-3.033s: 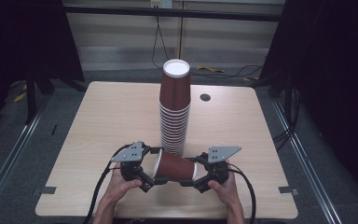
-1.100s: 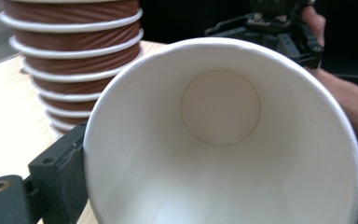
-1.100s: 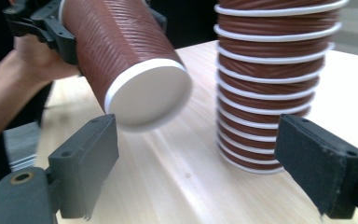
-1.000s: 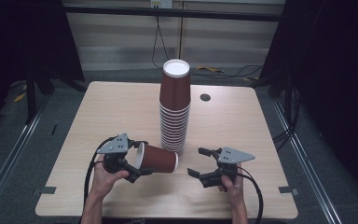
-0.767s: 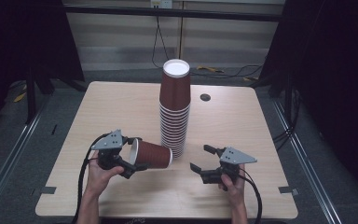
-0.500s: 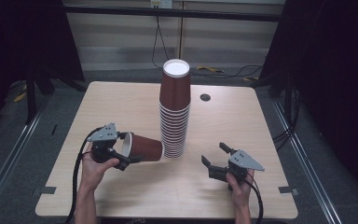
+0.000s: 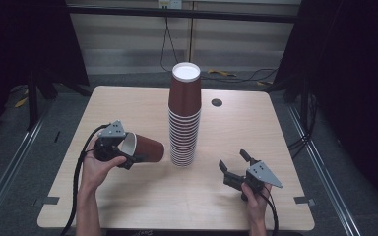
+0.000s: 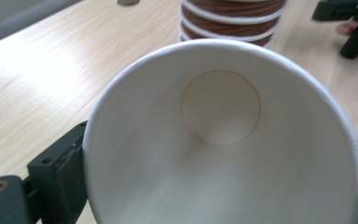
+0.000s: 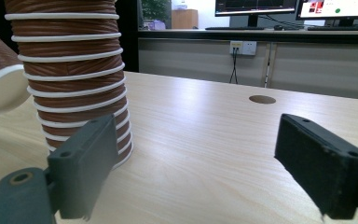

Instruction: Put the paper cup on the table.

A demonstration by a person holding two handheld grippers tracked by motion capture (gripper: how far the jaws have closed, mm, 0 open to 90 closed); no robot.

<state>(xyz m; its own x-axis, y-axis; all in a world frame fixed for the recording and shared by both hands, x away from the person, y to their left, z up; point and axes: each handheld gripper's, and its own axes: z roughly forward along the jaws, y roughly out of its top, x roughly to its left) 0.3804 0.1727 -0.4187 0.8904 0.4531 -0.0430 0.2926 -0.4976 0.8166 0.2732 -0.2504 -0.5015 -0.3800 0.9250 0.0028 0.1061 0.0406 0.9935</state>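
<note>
— Where are we looking, a lab?

— We'd say a lab or test room set in an office. The light wooden table (image 7: 128, 103) stands inside a dark metal frame (image 7: 187, 14), with black curtains (image 7: 24, 39) at both sides and floor rails (image 7: 10, 167).

— And the office part?

— Behind the table we see lit computer monitors (image 9: 256, 5) on a long desk, and a wall socket (image 9: 242, 46) with cables hanging.

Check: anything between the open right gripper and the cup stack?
Nothing visible. The right gripper sits open to the right of the stack of brown paper cups, with bare table between them. The left gripper holds the loose cup on the stack's far side.
</note>
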